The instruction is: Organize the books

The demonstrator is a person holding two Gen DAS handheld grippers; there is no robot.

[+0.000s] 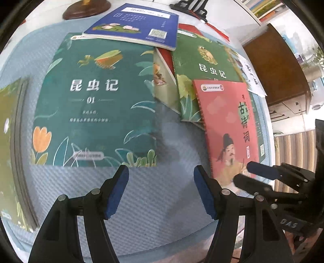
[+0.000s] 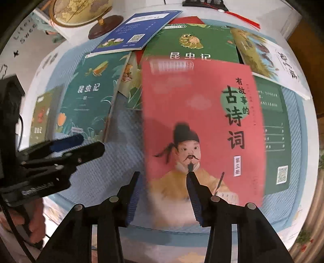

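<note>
Several books lie scattered on a light blue mat [image 1: 162, 202]. A big teal book marked 01 [image 1: 95, 101] [image 2: 87, 97] is at the left. A pink book with a painted man [image 1: 226, 125] [image 2: 202, 121] lies to the right, overlapping a green insect book [image 1: 202, 66] [image 2: 190, 40]. A blue book [image 1: 137, 24] [image 2: 137, 28] rests at the back. My left gripper [image 1: 161, 182] [image 2: 92, 142] hangs open over bare mat between the teal and pink books. My right gripper [image 2: 164, 178] [image 1: 244, 172] is open above the pink book's lower edge, and the book looks blurred.
A dark green book [image 2: 275, 131] lies under the pink one's right side, with a white book [image 2: 283, 62] behind it. Another greenish book [image 1: 10, 131] sits at the far left. A globe [image 2: 81, 12] on a wooden base stands at the back left. A brown cabinet [image 1: 277, 66] is right.
</note>
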